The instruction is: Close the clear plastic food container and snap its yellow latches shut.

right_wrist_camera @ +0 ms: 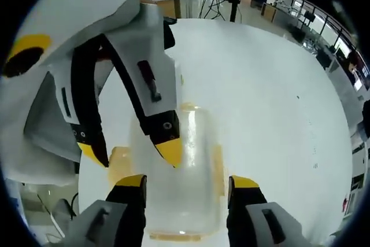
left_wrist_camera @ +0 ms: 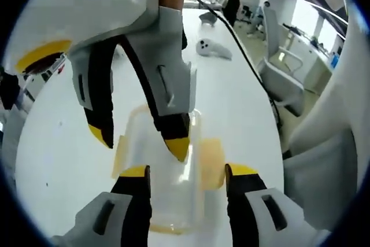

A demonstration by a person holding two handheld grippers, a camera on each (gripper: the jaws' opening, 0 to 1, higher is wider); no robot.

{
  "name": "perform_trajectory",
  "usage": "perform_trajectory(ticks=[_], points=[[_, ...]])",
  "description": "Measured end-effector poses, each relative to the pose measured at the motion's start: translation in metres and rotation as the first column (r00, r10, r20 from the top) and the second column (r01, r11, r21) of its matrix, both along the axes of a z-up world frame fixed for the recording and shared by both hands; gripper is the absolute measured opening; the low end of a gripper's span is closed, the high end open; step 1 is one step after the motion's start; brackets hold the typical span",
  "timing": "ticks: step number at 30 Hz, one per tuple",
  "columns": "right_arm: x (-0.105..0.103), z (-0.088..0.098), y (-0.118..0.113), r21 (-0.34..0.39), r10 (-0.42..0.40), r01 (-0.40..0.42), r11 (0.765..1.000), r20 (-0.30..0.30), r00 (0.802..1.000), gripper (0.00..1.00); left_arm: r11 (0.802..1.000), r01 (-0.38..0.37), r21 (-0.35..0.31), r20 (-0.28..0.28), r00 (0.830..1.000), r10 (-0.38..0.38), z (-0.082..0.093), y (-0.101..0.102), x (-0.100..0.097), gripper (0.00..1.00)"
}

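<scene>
In the left gripper view, our left gripper [left_wrist_camera: 187, 170] hangs with its jaws spread wide on either side of the clear plastic food container [left_wrist_camera: 167, 172] on the white tabletop [left_wrist_camera: 63, 160], a yellow latch [left_wrist_camera: 211, 162] just inside its right jaw, while the right gripper [left_wrist_camera: 141, 140] reaches in from above, also spread, one tip on the lid. In the right gripper view, our right gripper [right_wrist_camera: 188, 182] straddles the container [right_wrist_camera: 182, 189] with parted jaws, and the left gripper [right_wrist_camera: 133, 157] comes in from the upper left, one tip touching the lid.
</scene>
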State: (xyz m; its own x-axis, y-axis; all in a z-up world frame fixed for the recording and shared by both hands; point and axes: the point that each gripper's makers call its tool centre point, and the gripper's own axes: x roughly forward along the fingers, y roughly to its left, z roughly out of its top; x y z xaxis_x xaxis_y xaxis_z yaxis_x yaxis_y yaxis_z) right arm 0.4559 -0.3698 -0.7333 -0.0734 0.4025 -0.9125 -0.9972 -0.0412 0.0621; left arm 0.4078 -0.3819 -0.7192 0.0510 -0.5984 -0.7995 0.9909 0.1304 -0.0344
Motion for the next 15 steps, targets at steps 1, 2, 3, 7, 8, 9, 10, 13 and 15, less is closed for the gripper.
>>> perform_trajectory(ticks=[1, 2, 3, 7, 8, 9, 10, 13, 15], points=[[0.000, -0.001, 0.000, 0.001, 0.000, 0.000, 1.000, -0.007, 1.000, 0.54, 1.000, 0.003, -0.004, -0.009, 1.000, -0.003, 0.001, 0.000, -0.001, 0.47], [-0.001, -0.002, -0.001, -0.003, -0.001, 0.001, 1.000, -0.014, 1.000, 0.54, 1.000, -0.001, -0.007, -0.023, 1.000, 0.001, 0.001, 0.000, -0.002, 0.46], [-0.002, -0.002, -0.001, -0.004, 0.004, -0.005, 1.000, -0.021, 1.000, 0.54, 1.000, -0.010, -0.013, -0.034, 0.999, 0.009, 0.003, 0.001, -0.001, 0.45], [-0.004, -0.002, -0.001, 0.003, 0.004, -0.004, 1.000, -0.030, 1.000, 0.54, 0.999, -0.022, -0.028, -0.034, 0.999, 0.021, 0.008, 0.002, 0.003, 0.44], [-0.004, -0.002, -0.001, 0.003, 0.003, -0.003, 1.000, -0.032, 0.999, 0.54, 0.999, -0.020, -0.027, -0.029, 0.999, 0.019, 0.008, 0.002, 0.004, 0.45], [-0.003, -0.002, -0.001, 0.004, 0.002, -0.002, 1.000, -0.034, 0.999, 0.55, 0.998, -0.033, -0.043, -0.045, 0.998, 0.032, 0.011, 0.001, 0.006, 0.45], [-0.003, -0.002, -0.001, 0.003, 0.000, 0.000, 1.000, -0.035, 0.999, 0.55, 0.996, -0.067, -0.062, -0.073, 0.995, 0.062, 0.014, 0.000, 0.006, 0.44], [-0.003, -0.002, -0.001, 0.002, 0.003, -0.003, 1.000, -0.039, 0.999, 0.55, 0.997, -0.051, -0.063, -0.064, 0.997, 0.047, 0.017, 0.001, 0.007, 0.45], [-0.004, -0.002, -0.001, 0.002, 0.010, -0.010, 1.000, -0.038, 0.999, 0.55, 0.999, -0.037, -0.034, -0.035, 0.999, 0.036, 0.011, 0.004, 0.008, 0.46]])
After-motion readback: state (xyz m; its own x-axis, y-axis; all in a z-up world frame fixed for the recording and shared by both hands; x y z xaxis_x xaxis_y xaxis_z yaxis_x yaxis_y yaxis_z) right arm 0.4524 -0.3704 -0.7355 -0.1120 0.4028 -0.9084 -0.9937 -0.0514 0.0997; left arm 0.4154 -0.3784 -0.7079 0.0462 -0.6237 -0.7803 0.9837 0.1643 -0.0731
